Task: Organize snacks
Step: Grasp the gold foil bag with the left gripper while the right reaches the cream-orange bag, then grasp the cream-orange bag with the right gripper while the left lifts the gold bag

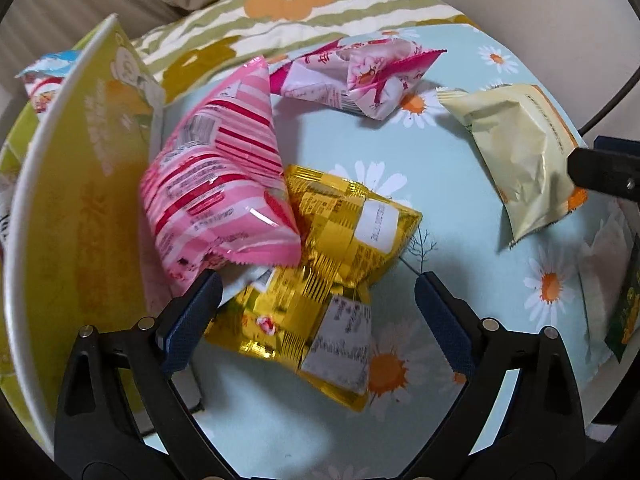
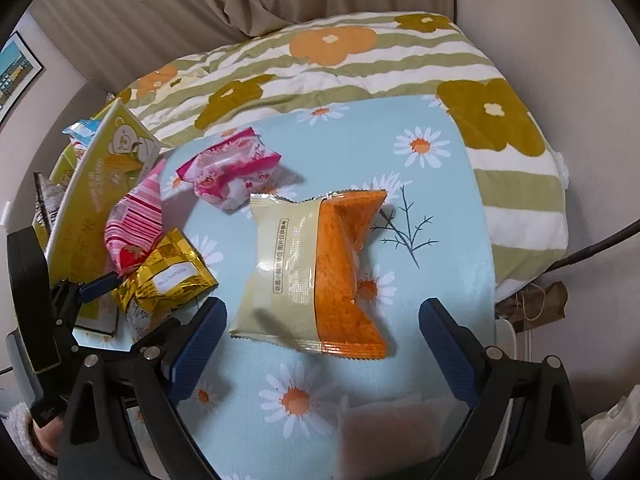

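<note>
Gold packet (image 1: 320, 280) btwn wide-open left claw (image 1: 318, 294), cream-orange packet (image 2: 316, 276) btwn wide-open right claw (image 2: 322, 320)

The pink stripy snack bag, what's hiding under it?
The pink striped bag leans on the yellow-green box, and its bottom corner lies over the gold packet. A bit of white wrapper peeks out below. What else lies underneath is covered.
</note>
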### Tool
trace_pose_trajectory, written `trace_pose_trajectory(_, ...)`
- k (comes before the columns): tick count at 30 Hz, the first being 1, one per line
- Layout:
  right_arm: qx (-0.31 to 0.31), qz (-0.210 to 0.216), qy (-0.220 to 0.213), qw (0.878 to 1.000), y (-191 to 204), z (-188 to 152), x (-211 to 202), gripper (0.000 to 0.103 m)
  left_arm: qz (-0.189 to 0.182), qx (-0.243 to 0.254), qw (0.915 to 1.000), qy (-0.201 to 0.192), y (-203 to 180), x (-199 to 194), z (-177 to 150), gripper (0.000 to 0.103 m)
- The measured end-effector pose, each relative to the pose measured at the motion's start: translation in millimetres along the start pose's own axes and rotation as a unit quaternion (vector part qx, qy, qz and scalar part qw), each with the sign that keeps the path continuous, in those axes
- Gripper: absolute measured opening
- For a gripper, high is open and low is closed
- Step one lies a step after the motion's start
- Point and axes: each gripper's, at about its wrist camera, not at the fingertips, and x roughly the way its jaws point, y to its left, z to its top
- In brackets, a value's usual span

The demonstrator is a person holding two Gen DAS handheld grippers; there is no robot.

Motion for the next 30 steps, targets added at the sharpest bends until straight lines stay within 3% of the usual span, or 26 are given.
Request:
trace_pose_trajectory(3, -0.004, -0.009, 0.002, 1.0, 3.2, 1.5, 6.9, 0.096, -0.015, -0.002, 0.9999, 0.005, 0.8, 6.5, 4.6, 0.095)
trace_pose_trajectory(10, -0.009, -0.025, 0.0, 1.0, 7.5, 3.2, 14.5, 0.096, -0.048, -0.009, 0.9984, 0.029, 0.4, 22.3, 11.5, 0.063)
trace_pose_trajectory(13, -0.006, -0.027, -0.001, 1.0, 7.0, 3.8, 17.4, 0.096, -0.05, -0.004, 0.9983, 0.029, -1.4, 21.7, 11.5, 0.057)
trace_pose_trajectory(30, -0.017, -0.033, 0.006, 0.999, 17.1, 14.8, 32.8, 0.095, -0.073, -0.027, 0.9962, 0.04, -15.1, 11.0, -9.3, 0.054)
